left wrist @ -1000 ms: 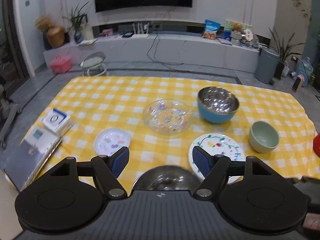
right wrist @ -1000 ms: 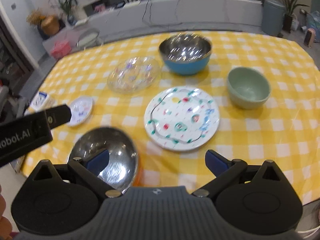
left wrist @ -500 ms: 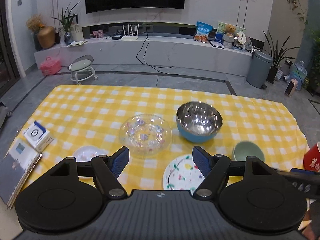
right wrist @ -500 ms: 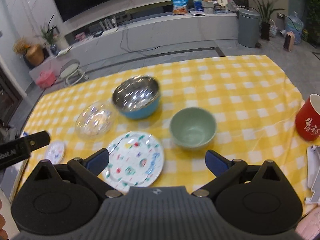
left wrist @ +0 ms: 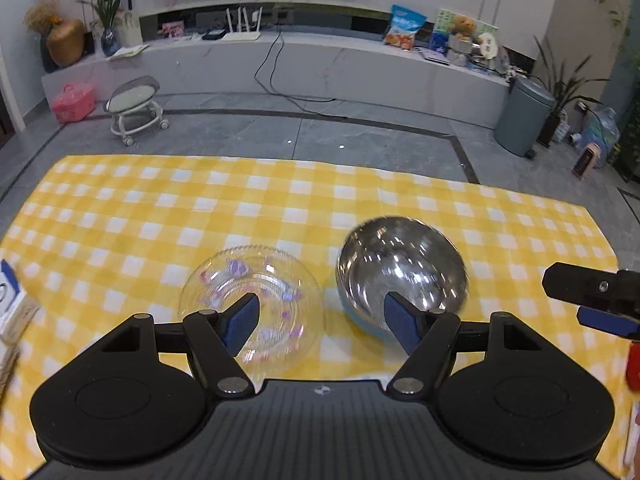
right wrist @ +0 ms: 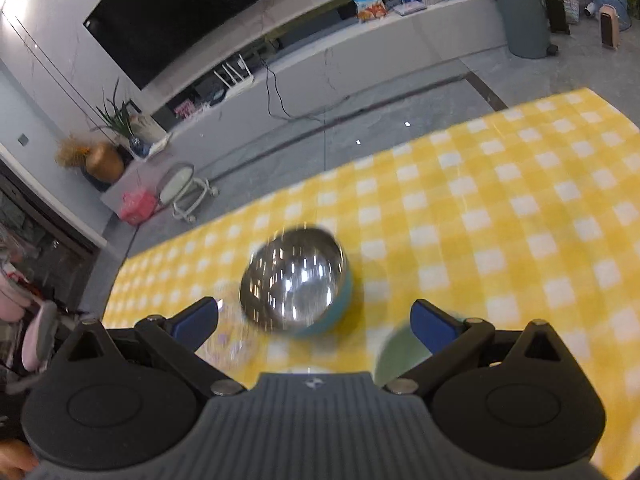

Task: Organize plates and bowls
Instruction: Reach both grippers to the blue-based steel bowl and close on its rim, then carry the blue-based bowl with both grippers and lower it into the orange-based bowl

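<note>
Yellow-checked cloth covered the bench [left wrist: 120, 208], where nothing was yet stacked. Largest, the steel bowl with the blue shell [left wrist: 400, 272] stood mid-bench; just beside it, to its left, lay the clear glass dish [left wrist: 250, 300], apart and not nested. A green bowl [right wrist: 394, 354] showed blurred under my right tongs [right wrist: 316, 326]. Both these and my left tongs [left wrist: 322, 322] were spread, empty. Sorting remained to be done.

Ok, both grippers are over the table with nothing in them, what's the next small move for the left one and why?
Probably ease the left gripper down onto the near rim of the clear glass bowl. Its jaws stand wide open and empty, and that bowl lies just ahead of its left finger, beside the steel bowl.
</note>
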The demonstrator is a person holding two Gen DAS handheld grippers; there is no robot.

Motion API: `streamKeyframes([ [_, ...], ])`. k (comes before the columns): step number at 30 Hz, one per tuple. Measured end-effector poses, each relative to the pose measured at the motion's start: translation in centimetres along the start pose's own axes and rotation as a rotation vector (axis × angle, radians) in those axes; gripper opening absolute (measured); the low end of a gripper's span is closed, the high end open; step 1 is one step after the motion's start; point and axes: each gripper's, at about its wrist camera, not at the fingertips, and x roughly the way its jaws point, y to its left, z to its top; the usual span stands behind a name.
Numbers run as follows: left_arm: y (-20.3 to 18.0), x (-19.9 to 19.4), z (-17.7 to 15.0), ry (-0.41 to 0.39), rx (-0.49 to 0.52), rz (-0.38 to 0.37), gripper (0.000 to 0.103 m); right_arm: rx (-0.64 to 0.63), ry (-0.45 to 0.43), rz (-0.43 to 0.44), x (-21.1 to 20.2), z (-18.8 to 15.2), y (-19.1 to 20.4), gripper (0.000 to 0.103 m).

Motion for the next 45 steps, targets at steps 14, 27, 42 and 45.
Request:
streamKeyframes([
  [14, -0.6, 8.6, 0.9, 0.151, 0.017, -0.069, 0.046, -0.049, 0.183, -0.006, 11.6, 0.7, -1.6, 0.046],
  [27, -3.1, 9.0, 0.8, 0.14, -0.066, 0.038, 0.01, -0.109, 0.173, -0.125, 13.2, -0.1, -0.1, 0.02],
  [42, -1.7, 2.0, 1.9, 0.092, -0.001, 0.008, 0.009, -0.118, 0.151, -0.074, 6.7, -0.1, 2.5, 0.015],
  [45, -0.7, -0.9, 2.0, 0.066, -0.009, 0.01, 0.008, -0.148, 0.147, -0.04, 4.2, -0.6, 4.2, 0.015],
])
